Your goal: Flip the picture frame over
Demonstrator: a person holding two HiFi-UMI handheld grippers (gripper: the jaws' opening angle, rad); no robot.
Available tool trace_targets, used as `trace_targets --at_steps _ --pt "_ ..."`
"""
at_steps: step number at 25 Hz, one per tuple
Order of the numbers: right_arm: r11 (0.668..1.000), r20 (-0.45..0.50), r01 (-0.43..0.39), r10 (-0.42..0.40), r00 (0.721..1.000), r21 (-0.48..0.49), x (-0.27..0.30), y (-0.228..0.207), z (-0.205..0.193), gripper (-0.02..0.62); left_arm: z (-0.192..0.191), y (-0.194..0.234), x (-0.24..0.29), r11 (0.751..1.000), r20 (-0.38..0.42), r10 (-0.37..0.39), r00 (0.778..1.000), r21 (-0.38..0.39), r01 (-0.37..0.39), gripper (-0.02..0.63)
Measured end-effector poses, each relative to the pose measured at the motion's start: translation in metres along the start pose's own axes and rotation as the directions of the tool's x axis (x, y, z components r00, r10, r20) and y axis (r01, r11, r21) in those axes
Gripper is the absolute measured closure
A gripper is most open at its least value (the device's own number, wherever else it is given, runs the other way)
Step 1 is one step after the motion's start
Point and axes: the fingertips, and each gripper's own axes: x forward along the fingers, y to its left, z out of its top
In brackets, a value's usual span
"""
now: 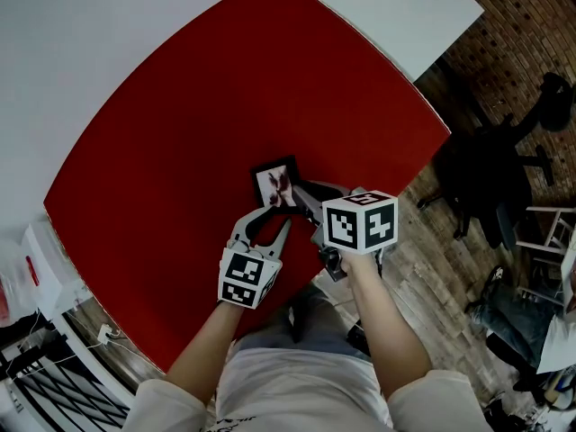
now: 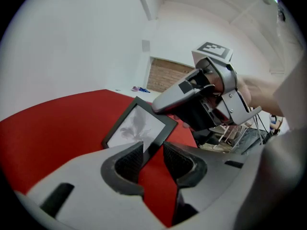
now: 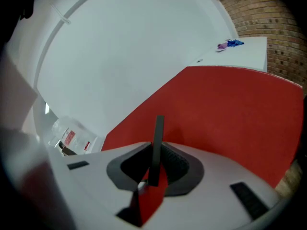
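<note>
No text, label or number can be read anywhere.

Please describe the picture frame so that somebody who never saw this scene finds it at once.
A large red mat lies on the white table. Near its front edge, before the person, the right tool grips a small picture frame by one edge. It is the only object on the mat: black border, pale picture.

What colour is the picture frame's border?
Black; the picture frame shows best in the left gripper view.

Red mat (image 1: 180,178) (white table (image 1: 396,16) beneath)
</note>
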Motion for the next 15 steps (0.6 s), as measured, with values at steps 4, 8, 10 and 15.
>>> trace_targets --at_steps 4,8,10,15 --pt "0.999 -0.003 0.042 -0.042 0.999 0.001 -0.003 -0.016 -0.003 0.531 -0.011 0.023 0.000 0.996 -0.021 0.064 0.998 -0.058 -0.065 0.483" --pt "0.998 -0.001 0.068 -0.068 0.998 -0.007 -0.006 -0.025 -0.004 0.529 -0.026 0.056 0.007 0.980 -0.067 0.157 0.985 -0.110 -0.163 0.522" --pt "0.997 0.004 0.076 -0.076 0.997 -0.002 -0.006 -0.030 -0.004 0.529 -0.034 0.069 0.014 0.973 -0.095 0.190 0.977 -0.111 -0.200 0.555" --pt "0.996 0.007 0.089 -0.089 0.996 0.004 -0.004 -0.037 -0.005 0.529 -0.040 0.080 0.025 0.969 -0.140 0.202 0.969 -0.113 -0.218 0.578"
